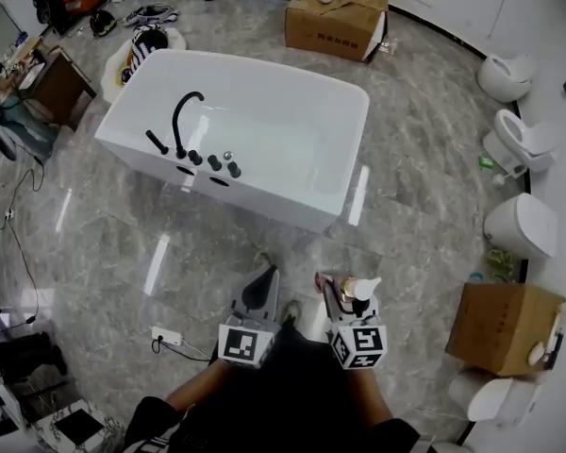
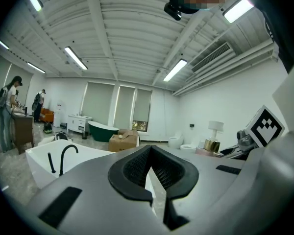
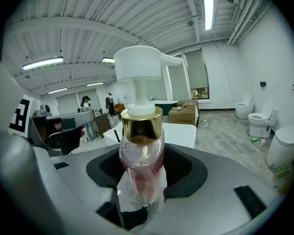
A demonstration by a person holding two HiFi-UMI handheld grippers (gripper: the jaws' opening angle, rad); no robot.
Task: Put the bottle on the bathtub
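A white bathtub (image 1: 351, 94) with a black faucet (image 1: 183, 113) stands on the marble floor ahead of me; it also shows in the left gripper view (image 2: 38, 156) and the right gripper view (image 3: 180, 133). My right gripper (image 1: 345, 296) (image 3: 142, 182) is shut on a clear pink pump bottle (image 1: 358, 289) (image 3: 141, 148) with a gold collar and white pump head, held upright well short of the tub. Beside it on the left, my left gripper (image 1: 260, 287) (image 2: 149, 174) is shut and holds nothing.
Cardboard boxes sit behind the tub (image 1: 338, 15) and at the right (image 1: 503, 327). Toilets (image 1: 521, 140) line the right wall. A power strip (image 1: 166, 336) with its cable lies on the floor at the left. A wooden cabinet (image 1: 57, 85) stands far left, and people (image 2: 10, 106) stand beyond it.
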